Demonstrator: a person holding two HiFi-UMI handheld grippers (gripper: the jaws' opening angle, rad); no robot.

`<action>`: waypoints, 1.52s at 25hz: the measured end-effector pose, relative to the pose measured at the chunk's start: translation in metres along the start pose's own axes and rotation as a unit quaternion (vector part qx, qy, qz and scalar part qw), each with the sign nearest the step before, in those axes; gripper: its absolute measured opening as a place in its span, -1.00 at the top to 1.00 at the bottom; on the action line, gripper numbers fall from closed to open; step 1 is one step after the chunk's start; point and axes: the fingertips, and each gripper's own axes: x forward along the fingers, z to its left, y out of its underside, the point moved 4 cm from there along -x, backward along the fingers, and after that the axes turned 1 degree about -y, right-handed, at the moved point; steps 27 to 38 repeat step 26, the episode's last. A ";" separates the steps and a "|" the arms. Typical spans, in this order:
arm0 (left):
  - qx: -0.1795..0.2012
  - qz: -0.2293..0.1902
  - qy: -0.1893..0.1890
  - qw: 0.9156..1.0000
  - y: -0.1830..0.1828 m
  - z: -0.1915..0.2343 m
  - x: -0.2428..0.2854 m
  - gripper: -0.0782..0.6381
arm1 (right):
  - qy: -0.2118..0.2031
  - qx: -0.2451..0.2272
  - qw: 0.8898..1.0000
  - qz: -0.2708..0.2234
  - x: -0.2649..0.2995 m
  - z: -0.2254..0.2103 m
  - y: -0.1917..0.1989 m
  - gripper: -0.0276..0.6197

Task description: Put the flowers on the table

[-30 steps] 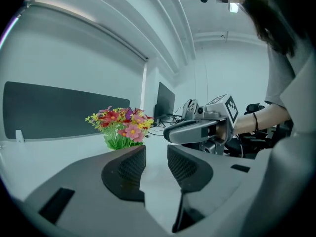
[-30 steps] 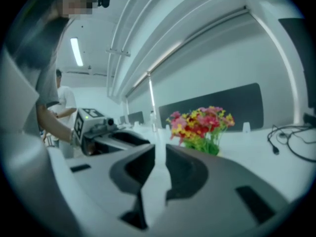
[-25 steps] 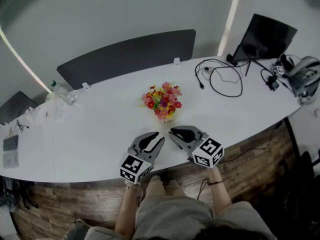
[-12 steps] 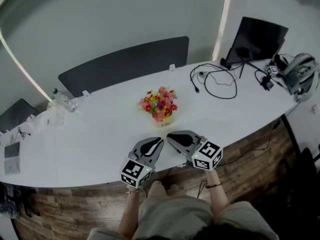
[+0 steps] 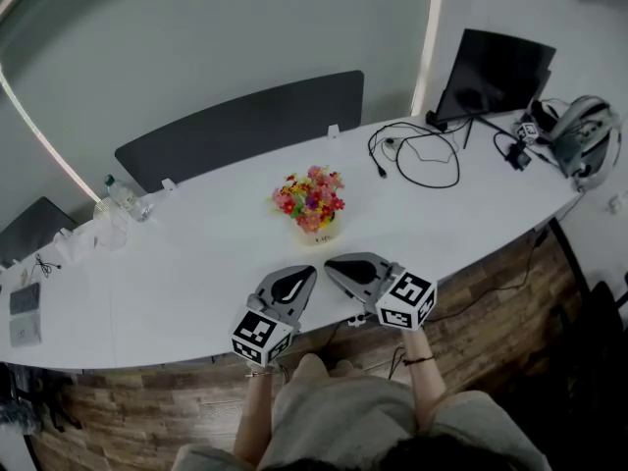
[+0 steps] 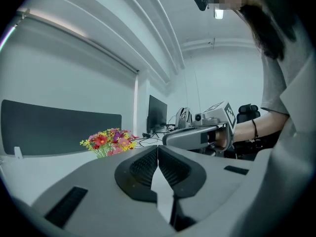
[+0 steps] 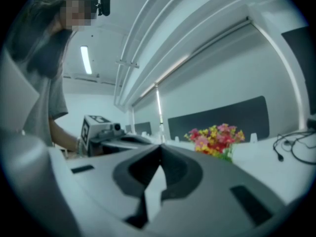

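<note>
Gripping nothing, left tool (image 5: 310,272) closed, right tool (image 5: 330,264) closed

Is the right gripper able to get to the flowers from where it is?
Probably yes. The right gripper is at the near edge of the table, and the flowers stand a little beyond it with only bare tabletop between them. Its jaws have just closed on nothing, so they would need to open first.
</note>
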 end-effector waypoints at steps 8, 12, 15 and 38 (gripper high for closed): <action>0.004 -0.006 -0.002 1.000 -0.005 -0.001 -0.007 0.72 | -0.006 -0.008 1.000 -0.006 0.004 0.006 -0.006 0.84; 0.004 -0.011 -0.006 1.000 -0.007 0.001 -0.010 0.72 | -0.011 -0.014 1.000 -0.007 0.007 0.008 -0.008 0.84; 0.006 -0.013 -0.007 1.000 -0.010 0.003 -0.013 0.72 | -0.013 -0.017 1.000 -0.008 0.009 0.010 -0.011 0.84; 0.003 -0.012 -0.002 1.000 -0.008 -0.001 -0.013 0.72 | -0.017 -0.021 1.000 -0.006 0.010 0.012 -0.008 0.84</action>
